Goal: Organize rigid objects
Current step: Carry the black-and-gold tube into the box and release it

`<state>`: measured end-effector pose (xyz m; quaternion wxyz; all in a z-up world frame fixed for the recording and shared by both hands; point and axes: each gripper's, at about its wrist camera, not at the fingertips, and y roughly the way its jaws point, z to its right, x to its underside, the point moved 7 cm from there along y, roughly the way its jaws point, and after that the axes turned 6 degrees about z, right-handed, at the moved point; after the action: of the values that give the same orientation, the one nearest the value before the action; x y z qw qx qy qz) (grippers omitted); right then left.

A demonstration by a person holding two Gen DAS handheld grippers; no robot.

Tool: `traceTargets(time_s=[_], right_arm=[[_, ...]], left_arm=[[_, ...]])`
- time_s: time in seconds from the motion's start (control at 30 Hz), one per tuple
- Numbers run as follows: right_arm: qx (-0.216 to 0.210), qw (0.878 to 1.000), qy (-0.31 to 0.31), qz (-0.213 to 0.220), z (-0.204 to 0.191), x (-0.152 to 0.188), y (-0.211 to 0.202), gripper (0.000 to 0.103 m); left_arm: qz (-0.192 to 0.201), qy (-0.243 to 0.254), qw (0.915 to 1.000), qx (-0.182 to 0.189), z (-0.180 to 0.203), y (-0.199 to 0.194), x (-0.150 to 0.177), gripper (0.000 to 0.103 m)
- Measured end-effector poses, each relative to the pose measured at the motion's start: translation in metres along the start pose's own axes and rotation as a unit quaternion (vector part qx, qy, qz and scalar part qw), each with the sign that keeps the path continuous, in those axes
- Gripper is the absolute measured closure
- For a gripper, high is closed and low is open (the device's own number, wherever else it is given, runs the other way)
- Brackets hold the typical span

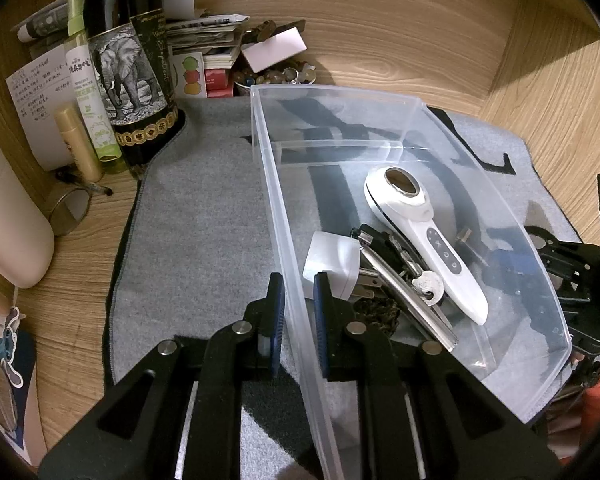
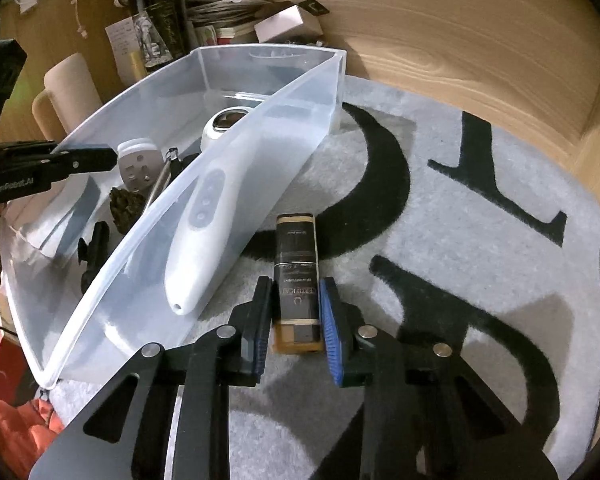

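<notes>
A clear plastic bin (image 1: 284,216) (image 2: 112,264) stands on a grey mat. It holds a white handheld device (image 1: 424,236) (image 2: 198,240), a white plug adapter (image 1: 332,268) (image 2: 138,164), keys with a metal rod (image 1: 404,288) and a dark lumpy item (image 2: 126,204). My left gripper (image 1: 298,288) is shut on the bin's left wall, one finger on each side. My right gripper (image 2: 294,312) straddles a dark rectangular bottle with gold ends (image 2: 297,276) lying on the mat beside the bin; its pads (image 2: 332,320) touch the bottle's sides.
A dark elephant-label bottle (image 1: 134,76), a green spray bottle (image 1: 92,92), a gold tube (image 1: 78,144), papers, small boxes and a bowl of beads (image 1: 276,76) crowd the back left. A cream container (image 1: 8,216) stands at left. Wooden walls enclose the mat (image 2: 460,240).
</notes>
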<state>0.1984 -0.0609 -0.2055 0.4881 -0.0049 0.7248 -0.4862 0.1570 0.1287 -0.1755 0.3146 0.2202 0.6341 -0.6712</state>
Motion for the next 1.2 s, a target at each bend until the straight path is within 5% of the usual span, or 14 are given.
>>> traceTargets(time_s=[0.57,0.83,1.2], right_arm=[[0.034,0.996,-0.013,0.078,0.005,-0.045,-0.053,0.081],[0.013,0.992,-0.026,0.124,-0.015,-0.076,-0.071,0.081],[-0.012,0.993,-0.068,0.100,-0.059,-0.083,-0.044,0.081]], left_arm=[[0.000,0.000,1.0000,0.000,0.000,0.000,0.000,0.089],[0.004,0.001,1.0000,0.000,0.001,-0.002,-0.002,0.089],[0.005,0.002,1.0000,0.000,0.002,-0.002,-0.002,0.089]])
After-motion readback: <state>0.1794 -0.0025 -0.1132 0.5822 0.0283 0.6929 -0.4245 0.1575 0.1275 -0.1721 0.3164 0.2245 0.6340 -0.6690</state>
